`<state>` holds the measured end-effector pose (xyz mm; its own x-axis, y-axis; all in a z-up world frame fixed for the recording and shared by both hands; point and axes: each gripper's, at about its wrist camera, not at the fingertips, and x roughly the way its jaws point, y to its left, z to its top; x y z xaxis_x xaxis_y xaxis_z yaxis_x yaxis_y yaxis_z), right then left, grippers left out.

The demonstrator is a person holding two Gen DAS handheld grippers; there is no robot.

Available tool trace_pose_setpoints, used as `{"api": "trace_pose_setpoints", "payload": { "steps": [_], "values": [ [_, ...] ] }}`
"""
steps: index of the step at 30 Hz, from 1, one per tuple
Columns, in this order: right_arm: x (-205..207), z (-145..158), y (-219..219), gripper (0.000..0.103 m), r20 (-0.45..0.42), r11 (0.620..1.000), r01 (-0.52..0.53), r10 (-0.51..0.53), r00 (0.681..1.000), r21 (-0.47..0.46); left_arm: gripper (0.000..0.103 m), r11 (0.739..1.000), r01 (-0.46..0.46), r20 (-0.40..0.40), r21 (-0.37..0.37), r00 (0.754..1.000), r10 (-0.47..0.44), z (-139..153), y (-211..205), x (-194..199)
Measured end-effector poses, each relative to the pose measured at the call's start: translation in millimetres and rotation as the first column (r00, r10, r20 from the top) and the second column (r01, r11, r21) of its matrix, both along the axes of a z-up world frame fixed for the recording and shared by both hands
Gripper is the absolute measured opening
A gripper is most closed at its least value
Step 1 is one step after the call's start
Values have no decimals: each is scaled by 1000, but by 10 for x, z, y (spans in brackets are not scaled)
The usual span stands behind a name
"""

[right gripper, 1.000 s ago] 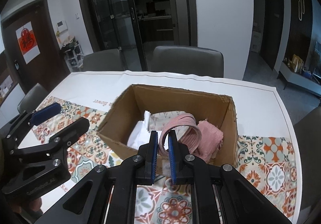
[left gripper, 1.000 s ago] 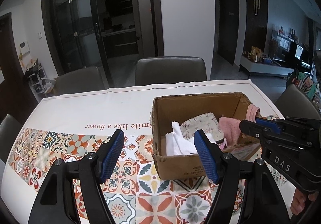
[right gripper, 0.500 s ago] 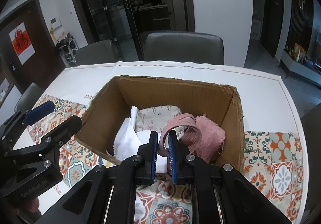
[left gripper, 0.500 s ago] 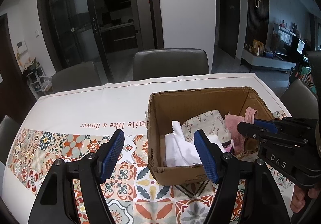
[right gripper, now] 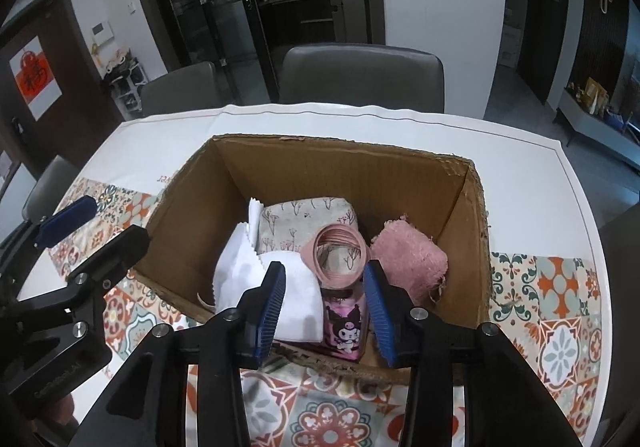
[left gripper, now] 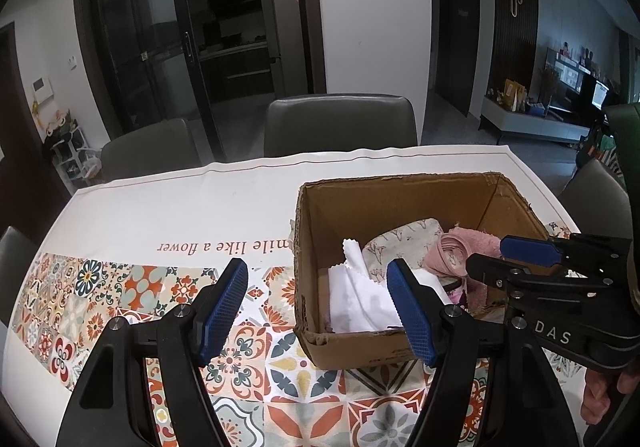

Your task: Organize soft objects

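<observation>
An open cardboard box (right gripper: 472,215) on the patterned tablecloth holds a white cloth (right gripper: 244,267), a floral pouch (right gripper: 308,215), a fluffy pink towel (right gripper: 408,261) and a pink cartoon-print item (right gripper: 346,321). A coiled pink band (right gripper: 340,253) lies on top of them. My right gripper (right gripper: 324,275) hovers over the box's near edge; its jaws are opening, and the band sits just beyond the tips, free of the pads. My left gripper (left gripper: 316,269) stands open and empty above the box's left near corner (left gripper: 304,331). Each gripper shows in the other's view: the right gripper (left gripper: 490,253) and the left gripper (right gripper: 112,221).
The box (left gripper: 400,199) sits right of centre on the table, whose white cloth (left gripper: 180,207) bears printed words. Grey chairs (right gripper: 360,75) stand at the far side and corners. A person's hand (left gripper: 600,399) grips the right tool's handle.
The right gripper came down closer over the box and its jaws parted, letting the pink band go; the band now rests inside the box. The left gripper stays open.
</observation>
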<state>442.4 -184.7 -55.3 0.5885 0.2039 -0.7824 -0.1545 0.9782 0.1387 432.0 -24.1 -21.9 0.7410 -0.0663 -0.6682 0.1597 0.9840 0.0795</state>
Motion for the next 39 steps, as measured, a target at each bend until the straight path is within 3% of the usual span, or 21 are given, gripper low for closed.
{"api": "trace_pose_setpoints", "payload": {
  "steps": [9, 24, 27, 39],
  "values": [
    [-274, 144, -5, 42, 43, 999, 47, -48, 998, 13, 71, 1000, 19, 37, -23, 999, -18, 156, 47, -265],
    [-1193, 478, 88, 42, 136, 987, 155, -161, 978, 49, 80, 997, 70, 112, -19, 991, -68, 430, 236, -1066],
    [-1375, 516, 129, 48, 153, 984, 174, -179, 972, 45, 81, 997, 81, 123, -18, 989, -79, 464, 267, -1233],
    [-2079, 645, 98, 55, 214, 976, 211, -219, 952, 62, 85, 998, 48, 138, -50, 990, -41, 516, 268, -1954]
  ]
}}
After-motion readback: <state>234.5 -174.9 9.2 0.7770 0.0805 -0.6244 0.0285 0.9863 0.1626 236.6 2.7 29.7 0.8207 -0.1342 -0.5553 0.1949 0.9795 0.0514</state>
